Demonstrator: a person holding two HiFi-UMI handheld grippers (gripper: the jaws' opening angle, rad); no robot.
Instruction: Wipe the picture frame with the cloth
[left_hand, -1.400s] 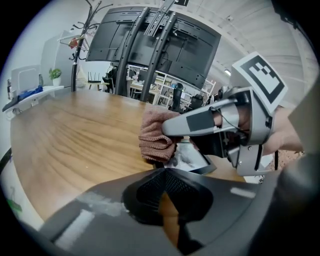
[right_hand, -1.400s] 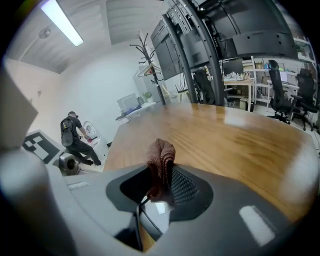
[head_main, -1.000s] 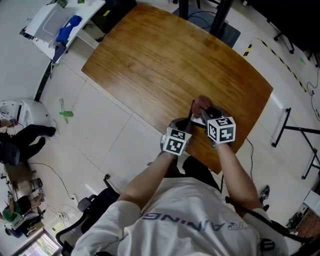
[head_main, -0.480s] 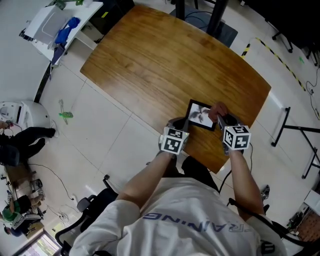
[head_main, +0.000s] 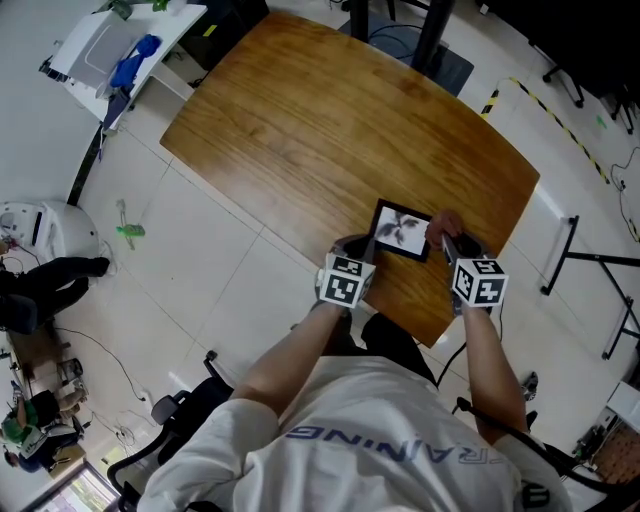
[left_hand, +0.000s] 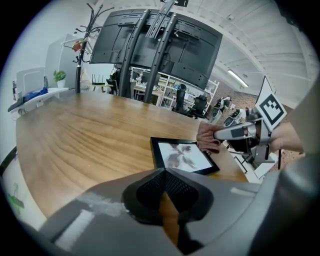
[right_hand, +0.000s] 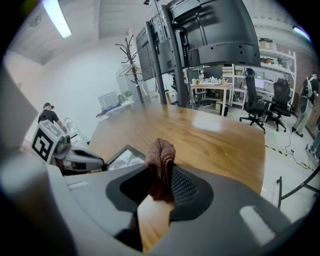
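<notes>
— How many things were on the table (head_main: 290, 120)?

— Two: one picture frame (head_main: 402, 231) and one cloth (right_hand: 160, 150). The frame lay flat, picture up, near the table edge closest to the person. In the head view that was about 5 o'clock on the tabletop.

— Where was the cloth?

— It was a single pinkish-brown wad, pinched in the right gripper (right_hand: 163, 170). The two jaws were clamped on it, and the wad stuck up past their tips. In the head view it sat at the frame's 3 o'clock edge, against the black border.

— And the other gripper?

— The left gripper (left_hand: 163, 171) had its two jaws brought together with nothing between them. In the head view its tips were just beside the frame's 8 o'clock corner. I couldn't tell whether they touched it. In the left gripper view, the frame lay ahead at 1 o'clock, with the cloth at its far right corner.

— Any markers?

— There were two marker cubes (head_main: 345, 281), one on each gripper.

— What was around the table?

— One white shelf (head_main: 100, 45) stood off the table at 10 o'clock in the head view. The right gripper view showed two office chairs (right_hand: 256, 102) beyond the table at 2 o'clock. It also showed one coat stand (right_hand: 131, 62) at 11 o'clock.
</notes>
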